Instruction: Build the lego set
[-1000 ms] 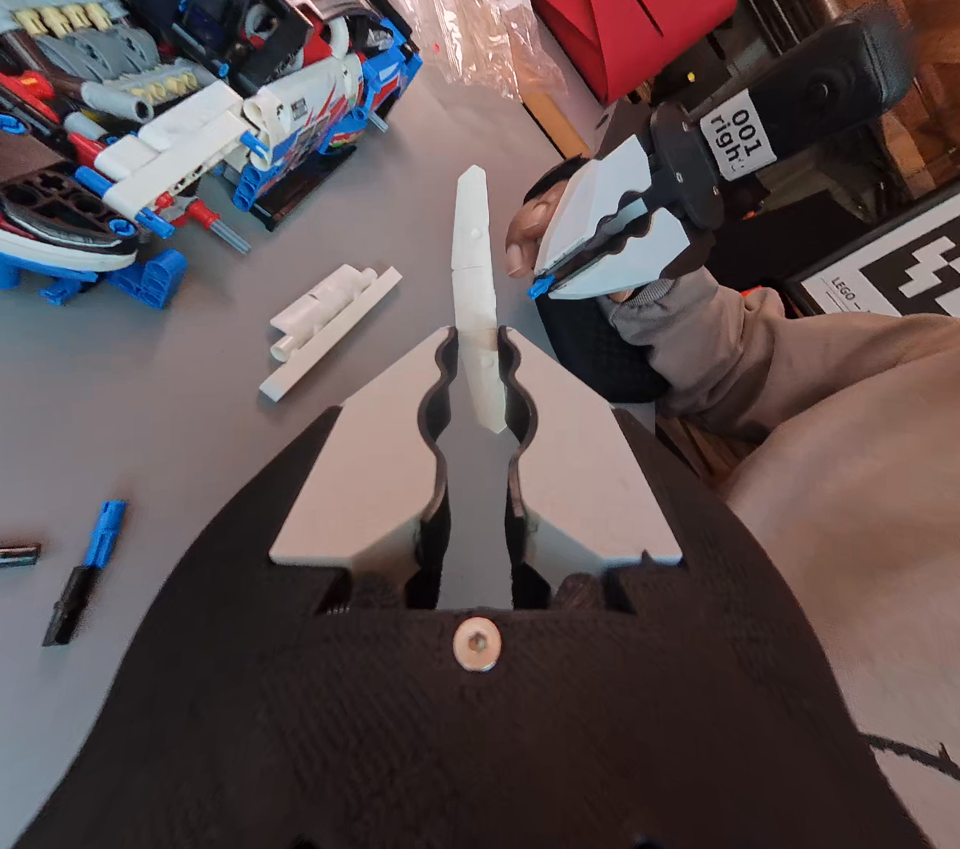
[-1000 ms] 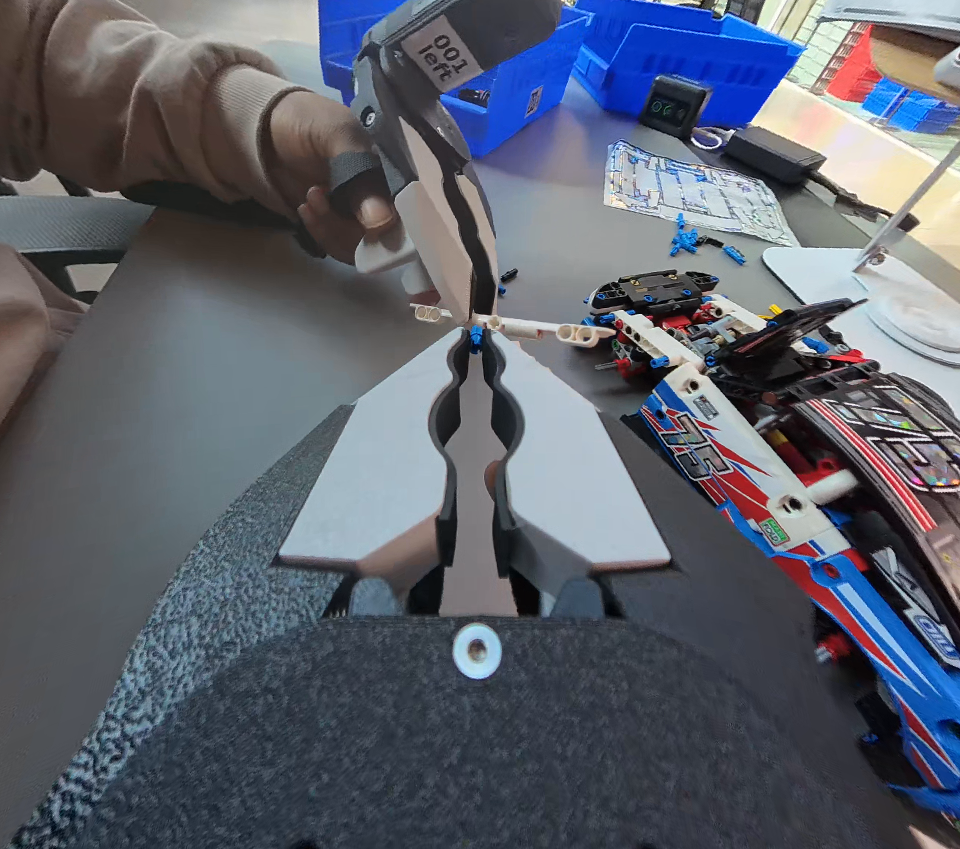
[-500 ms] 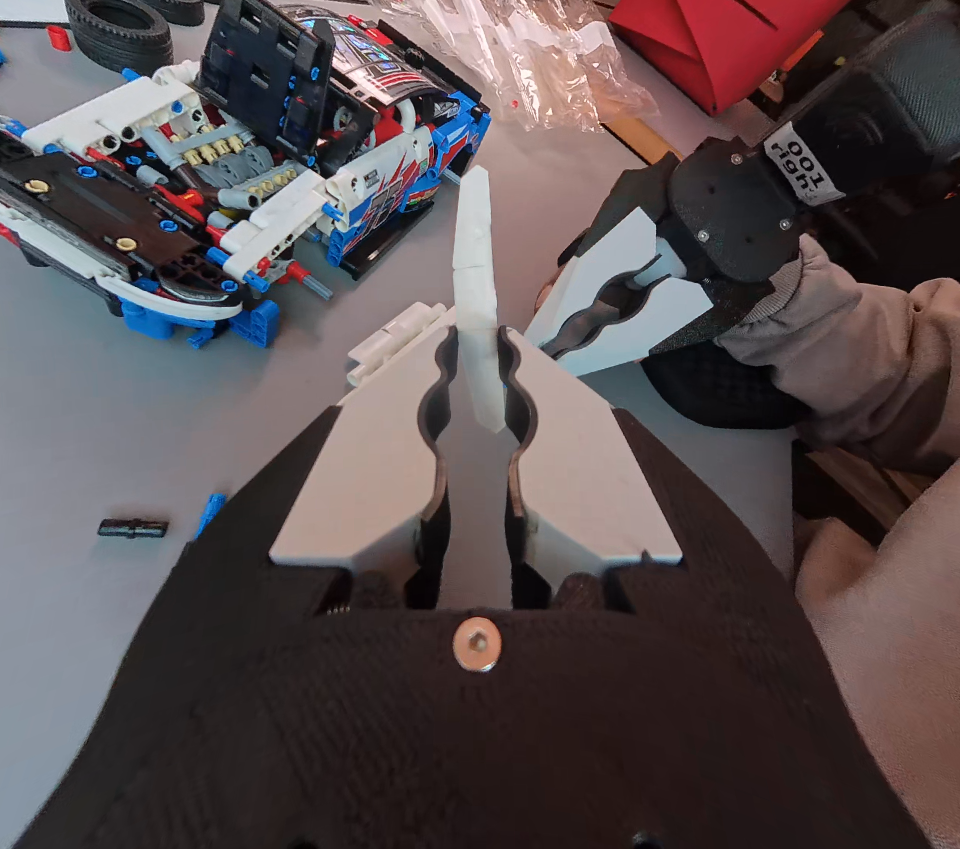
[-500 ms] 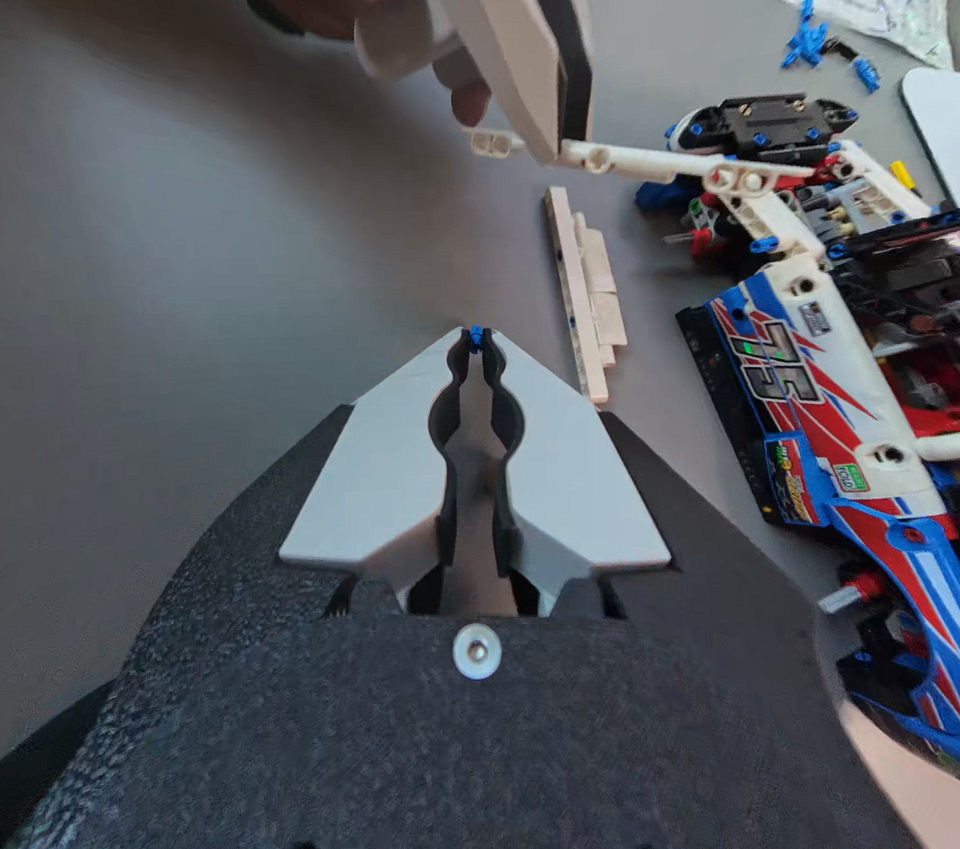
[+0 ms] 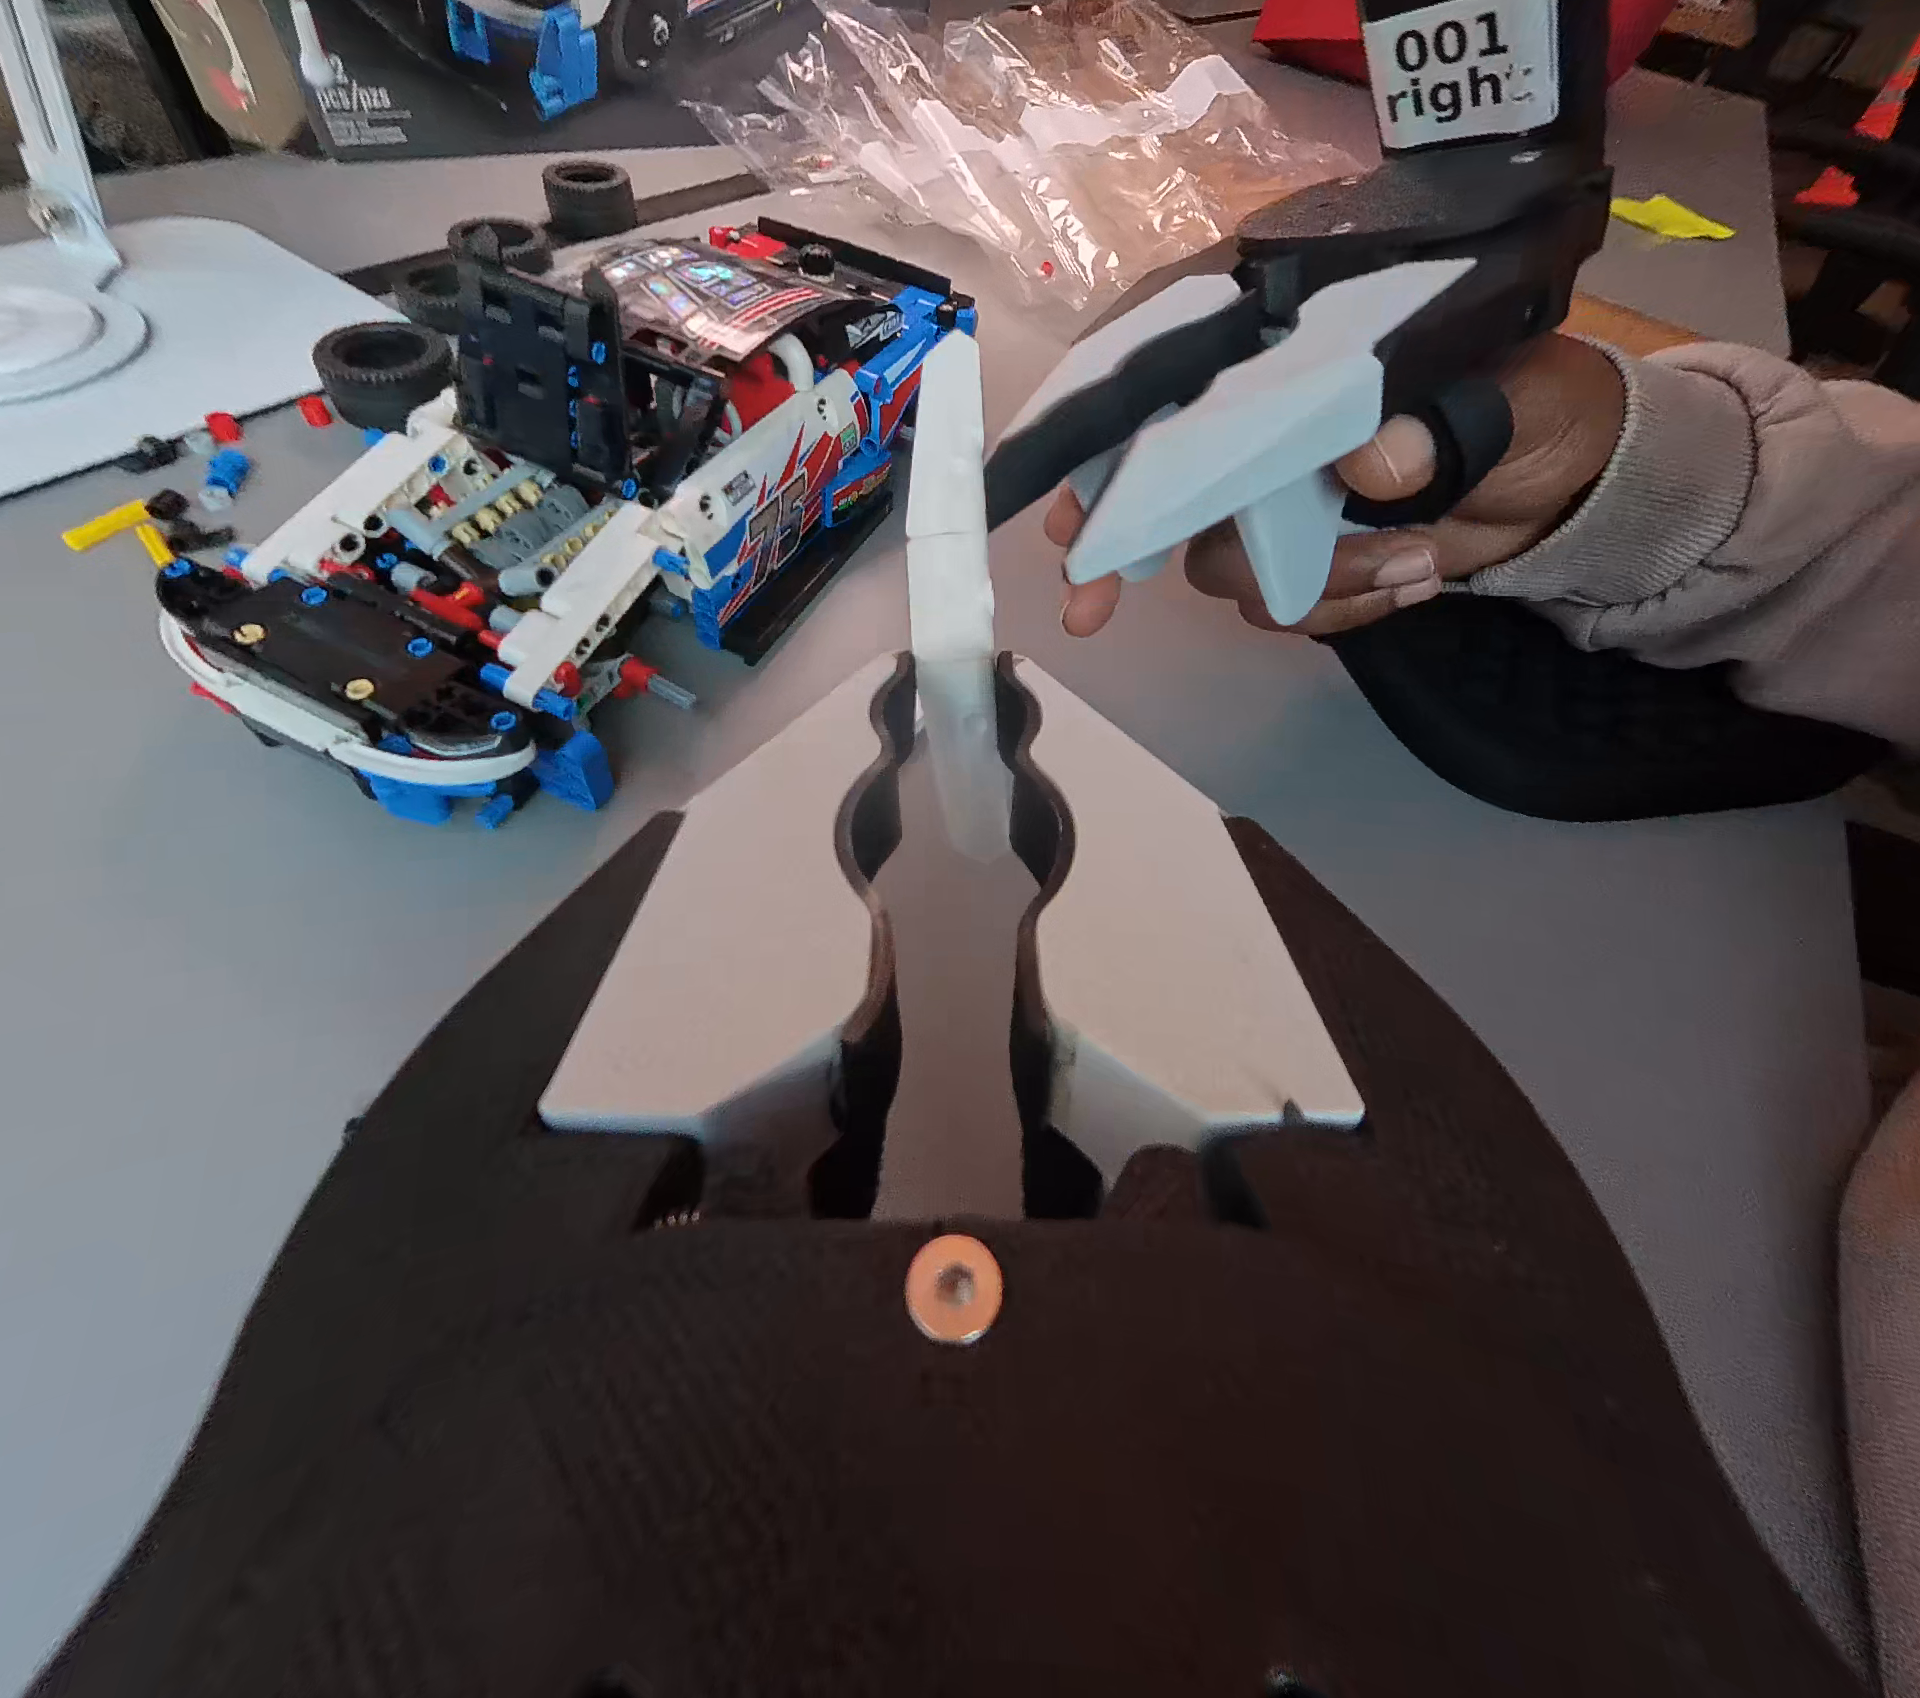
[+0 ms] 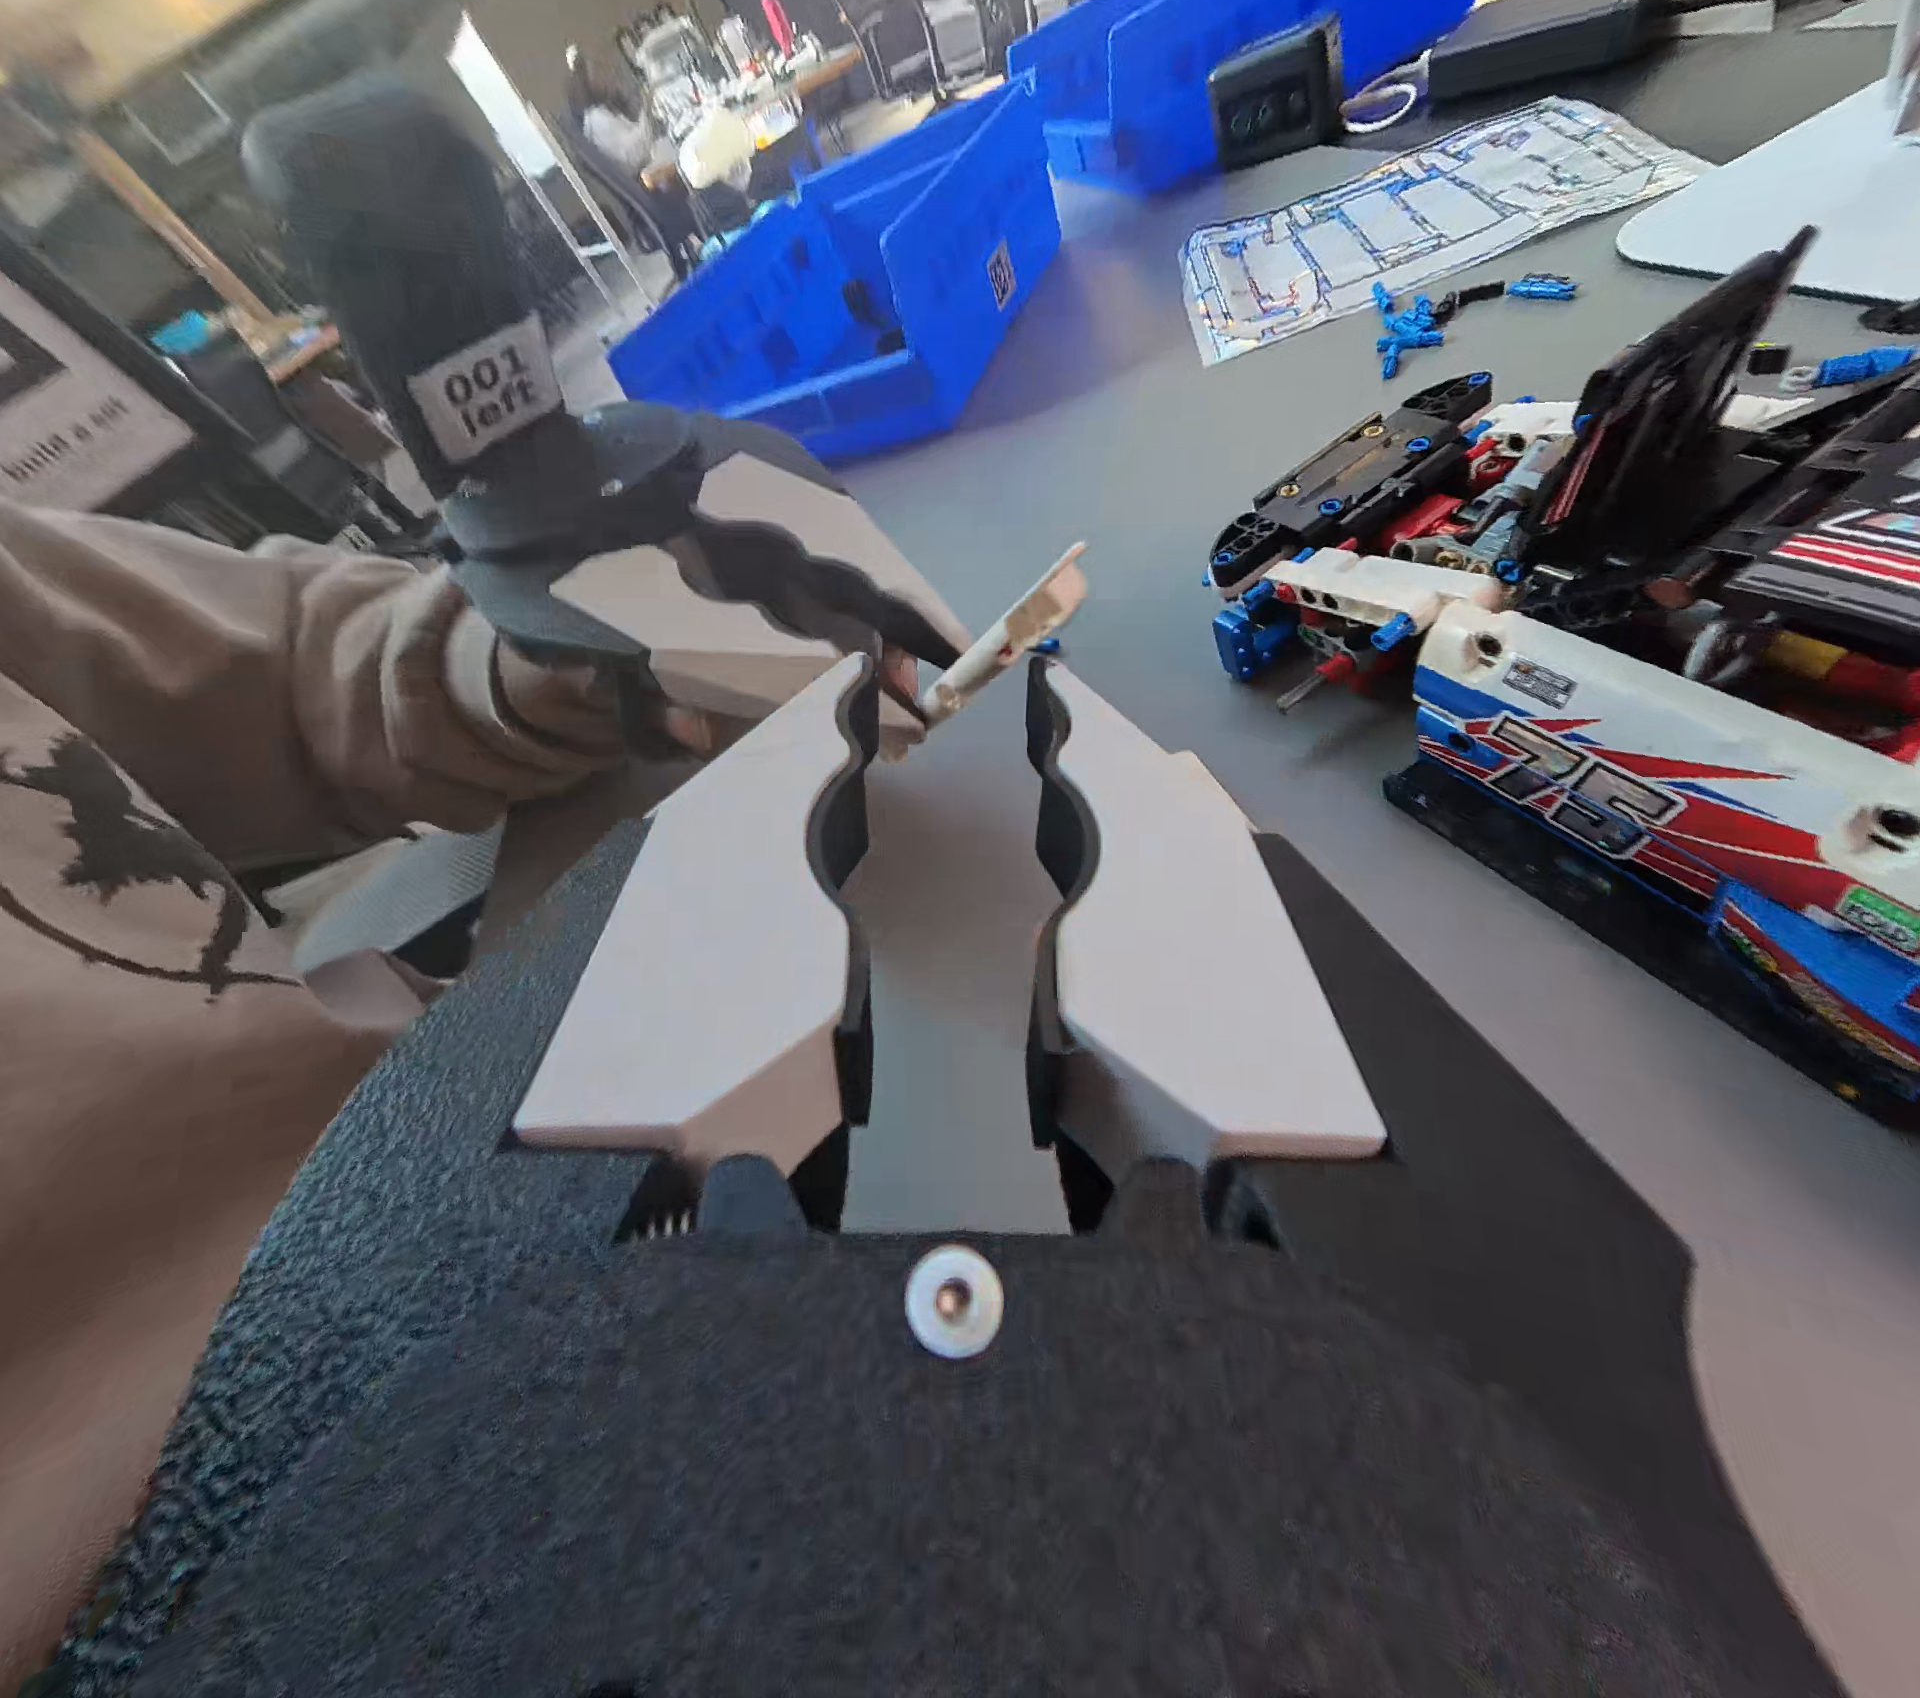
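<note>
Lego car [image 5: 582,505], partly built and wheel-less, sits on the grey desk [image 5: 260,973] ahead and to the left of both tools. Left tool [image 5: 951,672] is clamped on one long white beam assembly [image 5: 948,547], which stands up out of its tips, raised off the desk. Right tool [image 6: 948,677] stands with its jaws apart and nothing visibly between them; a small blue pin [image 6: 1044,646] shows at the beam, just beside its right fingertip. Whether that pin is seated cannot be told.

Risks, as judged: the beam is gripped near one end only, so sideways pressure from the right tool could lever it round in the grip or split its joint. A half-seated pin could drop to the desk.

Count: one car, one held beam, three loose black tyres [image 5: 587,194] visible behind the car, two blue bins [image 6: 883,298], one sheet of stickers [image 6: 1434,214], one heap of clear bags [image 5: 1039,121]. Small loose pins are too scattered to count.
</note>
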Demonstrator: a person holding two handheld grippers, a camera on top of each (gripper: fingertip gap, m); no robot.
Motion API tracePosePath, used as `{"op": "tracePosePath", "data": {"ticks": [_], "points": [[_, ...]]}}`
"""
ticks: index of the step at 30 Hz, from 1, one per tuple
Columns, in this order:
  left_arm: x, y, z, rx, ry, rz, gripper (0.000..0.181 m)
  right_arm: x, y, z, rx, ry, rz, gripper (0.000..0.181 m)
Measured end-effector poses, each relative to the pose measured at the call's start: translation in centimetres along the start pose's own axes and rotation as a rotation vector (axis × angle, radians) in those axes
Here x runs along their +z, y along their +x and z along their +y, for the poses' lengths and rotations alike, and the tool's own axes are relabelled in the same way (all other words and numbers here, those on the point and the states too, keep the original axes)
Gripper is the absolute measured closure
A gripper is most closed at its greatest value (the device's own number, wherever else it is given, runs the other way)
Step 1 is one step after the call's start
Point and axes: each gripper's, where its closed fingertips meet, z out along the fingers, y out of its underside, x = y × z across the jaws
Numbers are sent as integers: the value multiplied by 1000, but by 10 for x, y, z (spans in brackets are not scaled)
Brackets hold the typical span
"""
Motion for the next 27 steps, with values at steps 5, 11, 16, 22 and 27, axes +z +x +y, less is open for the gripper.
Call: {"op": "tracePosePath", "data": {"ticks": [5,11,16,22,27], "points": [[1,11,-2,155,12,-28,167,-1,-10,-2,-7,4,-69,176],[-13,45,-7,-211,13,458,145,-12,-37,12,-55,-94,-294,177],[-25,68,3,-205,-39,676,167,-12,-61,25,-43,-150,-424,177],[-23,55,-3,-290,-17,641,177,-17,-39,17,-136,-130,-286,174],[-21,12,-5,-392,14,479,177,-32,16,64,-395,-505,36,164]]}}
